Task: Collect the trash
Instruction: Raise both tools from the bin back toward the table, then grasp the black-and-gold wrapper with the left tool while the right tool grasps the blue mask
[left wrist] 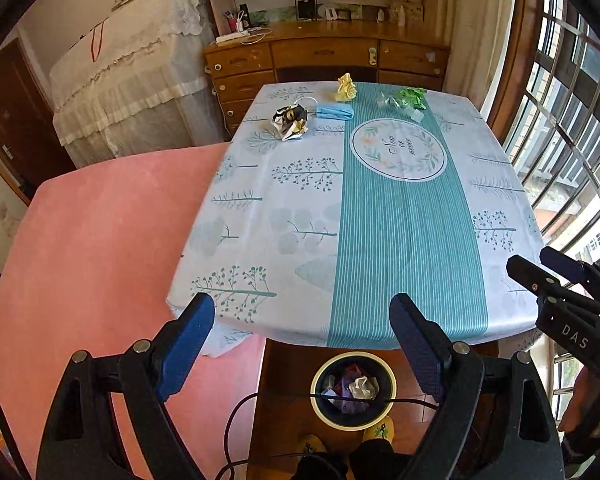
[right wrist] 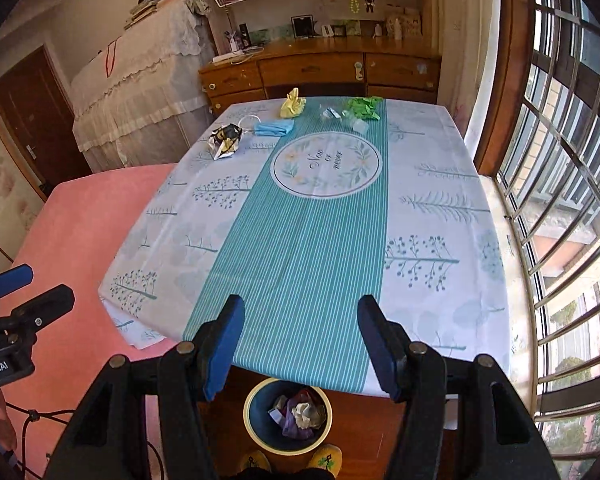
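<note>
Trash lies at the table's far end: a crumpled black-and-white wrapper (left wrist: 291, 121) (right wrist: 225, 141), a blue face mask (left wrist: 334, 111) (right wrist: 274, 128), a crumpled yellow paper (left wrist: 346, 88) (right wrist: 292, 103), green plastic (left wrist: 410, 98) (right wrist: 363, 107) and clear plastic bits (right wrist: 332, 114). A dark bin (left wrist: 354, 390) (right wrist: 288, 416) with a pale rim sits on the floor below the near table edge, holding crumpled trash. My left gripper (left wrist: 302, 344) is open and empty above the near edge. My right gripper (right wrist: 300, 344) is open and empty there too; it also shows in the left wrist view (left wrist: 540, 268).
The table (left wrist: 400, 240) wears a blue-green patterned cloth. A pink bed (left wrist: 92, 248) adjoins its left side. A wooden dresser (left wrist: 324, 56) stands behind, barred windows (right wrist: 560, 200) on the right. A black cable (left wrist: 236, 420) crosses the floor near yellow slippers (right wrist: 326, 458).
</note>
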